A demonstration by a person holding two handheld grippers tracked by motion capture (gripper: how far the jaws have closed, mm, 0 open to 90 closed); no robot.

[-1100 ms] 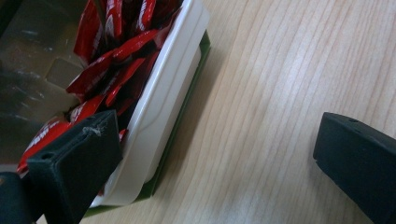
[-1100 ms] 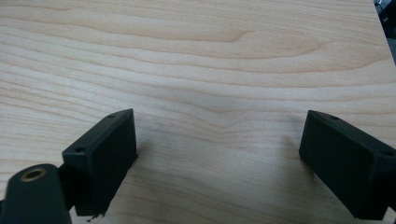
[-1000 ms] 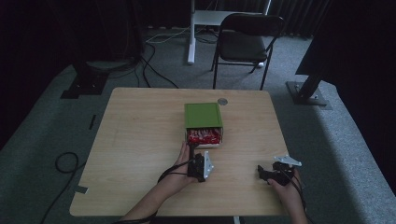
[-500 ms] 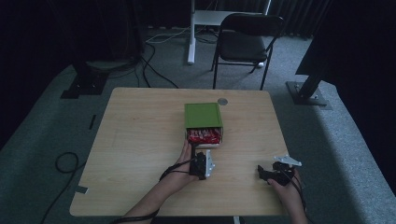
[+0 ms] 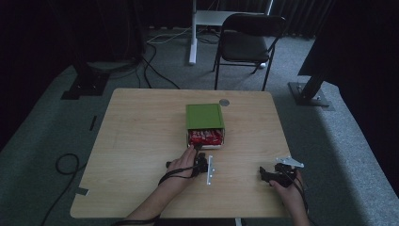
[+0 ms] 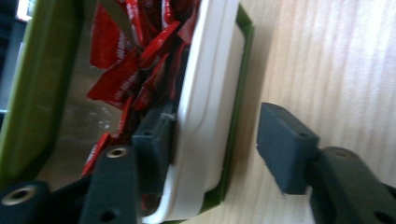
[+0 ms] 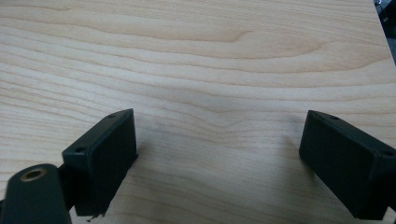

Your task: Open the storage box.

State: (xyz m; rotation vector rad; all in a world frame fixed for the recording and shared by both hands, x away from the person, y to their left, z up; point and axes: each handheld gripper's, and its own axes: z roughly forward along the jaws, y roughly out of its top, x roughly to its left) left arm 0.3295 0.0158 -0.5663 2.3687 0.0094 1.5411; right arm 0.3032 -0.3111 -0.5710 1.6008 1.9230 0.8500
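Note:
A green-lidded box lies mid-table, its front open on red packets. My left gripper is at that open front. In the left gripper view, the left gripper straddles the box's white wall. One pad is inside among the red packets and against the wall. The other pad stands off outside over bare wood. Its jaws have just been closing with the wall between them. My right gripper rests open near the table's front right; the right gripper has nothing between its jaws.
A small grey disc lies on the table behind the box. Beyond the far edge stands a folding chair with a white desk leg beside it. Cables lie on the floor at the left.
My left hand has shifted slightly at the box's front. The right hand and the box have not moved.

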